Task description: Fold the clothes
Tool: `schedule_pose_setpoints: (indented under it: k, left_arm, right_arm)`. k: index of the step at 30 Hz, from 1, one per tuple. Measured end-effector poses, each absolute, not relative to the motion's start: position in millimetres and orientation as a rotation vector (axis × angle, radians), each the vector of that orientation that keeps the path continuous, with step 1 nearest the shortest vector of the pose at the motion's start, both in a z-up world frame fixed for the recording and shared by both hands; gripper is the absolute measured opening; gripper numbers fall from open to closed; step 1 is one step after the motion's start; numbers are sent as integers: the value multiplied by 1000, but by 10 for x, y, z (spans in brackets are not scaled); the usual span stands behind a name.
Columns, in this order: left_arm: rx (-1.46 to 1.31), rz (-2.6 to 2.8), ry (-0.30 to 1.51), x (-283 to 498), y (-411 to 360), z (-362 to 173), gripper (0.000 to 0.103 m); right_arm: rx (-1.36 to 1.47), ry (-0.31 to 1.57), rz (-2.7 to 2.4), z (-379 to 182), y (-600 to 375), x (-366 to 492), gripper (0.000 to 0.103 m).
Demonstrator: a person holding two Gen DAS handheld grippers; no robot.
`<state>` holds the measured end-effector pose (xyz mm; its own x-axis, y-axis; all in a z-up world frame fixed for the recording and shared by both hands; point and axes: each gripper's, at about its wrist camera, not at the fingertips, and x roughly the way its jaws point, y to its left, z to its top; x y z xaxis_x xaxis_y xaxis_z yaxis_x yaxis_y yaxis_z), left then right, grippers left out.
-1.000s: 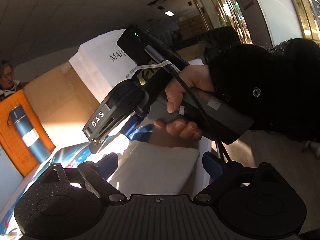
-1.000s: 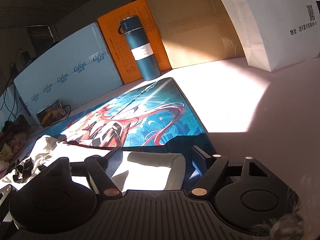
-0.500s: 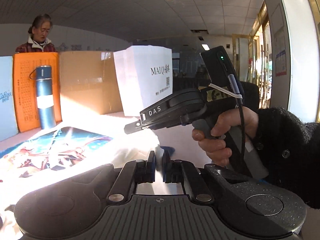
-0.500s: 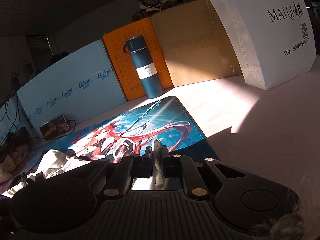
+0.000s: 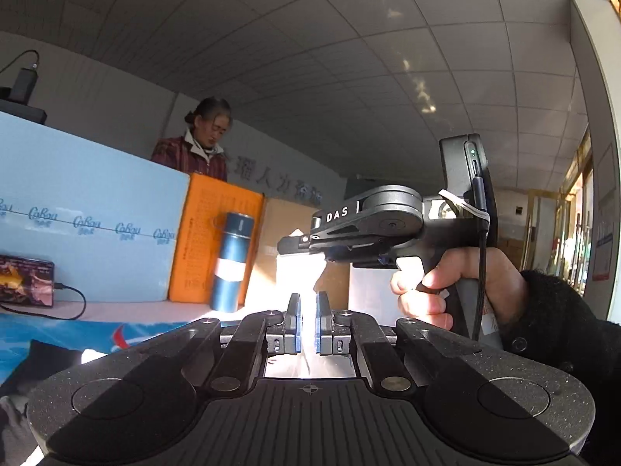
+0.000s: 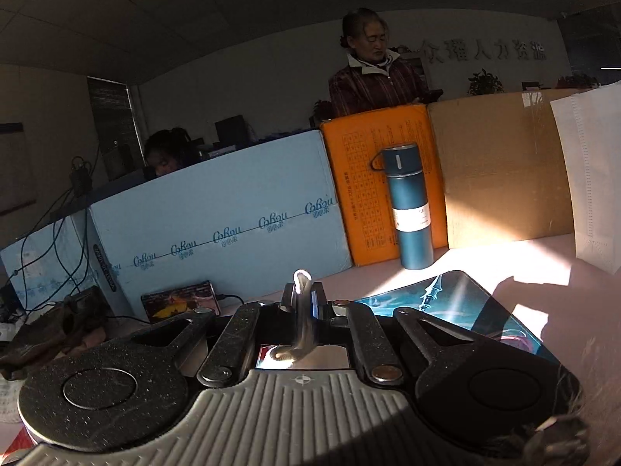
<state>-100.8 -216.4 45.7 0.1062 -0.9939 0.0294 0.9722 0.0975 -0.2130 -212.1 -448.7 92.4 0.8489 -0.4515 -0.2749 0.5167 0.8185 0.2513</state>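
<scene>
A white garment hangs lifted in bright sunlight. My left gripper is shut on its fabric, which runs up between the two fingers. My right gripper is shut on another fold of the same garment, a white edge poking above the fingertips. In the left wrist view the right gripper shows side-on, just above and beyond the left one, with the cloth stretched between them. Most of the garment is hidden below both grippers.
A blue printed mat lies on the pale table. A blue flask stands at the back before an orange box, a cardboard box, light blue boxes and a white bag. Dark clothes lie left. A person stands behind.
Both grippers went from open around the white garment's edge on the table to shut on it. Both have lifted it and tilted up to level.
</scene>
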Motion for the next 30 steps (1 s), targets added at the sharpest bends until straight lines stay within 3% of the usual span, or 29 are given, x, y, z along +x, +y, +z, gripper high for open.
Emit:
schedule_pose_setpoints:
  k: [5,16,19,20,21,26,30]
  left_arm:
    - [-257,-1297,166,-574,-1784,436,5]
    - [-390,-1119,520,143,-1259,-31,3]
    - [-415,-1122,559,192,-1211,-93,3]
    - [-423,-1123,572,208,-1195,-114,3]
    - [-431,-1124,585,224,-1179,-135,4]
    - [-481,-1126,643,307,-1110,-218,14]
    - [-576,-1123,650,374,-1028,-255,22]
  right_arm:
    - [299,270,-433,928,-4110,-1288,7]
    - [323,571,-388,157,-3631,-46,7]
    - [377,554,-363,146,-3671,-68,25]
    - [389,531,-369,182,-3692,-97,55]
    - [382,502,-389,238,-3704,-141,75]
    - [313,406,-394,491,-3717,-506,76]
    - [208,433,-199,417,-3494,-902,76]
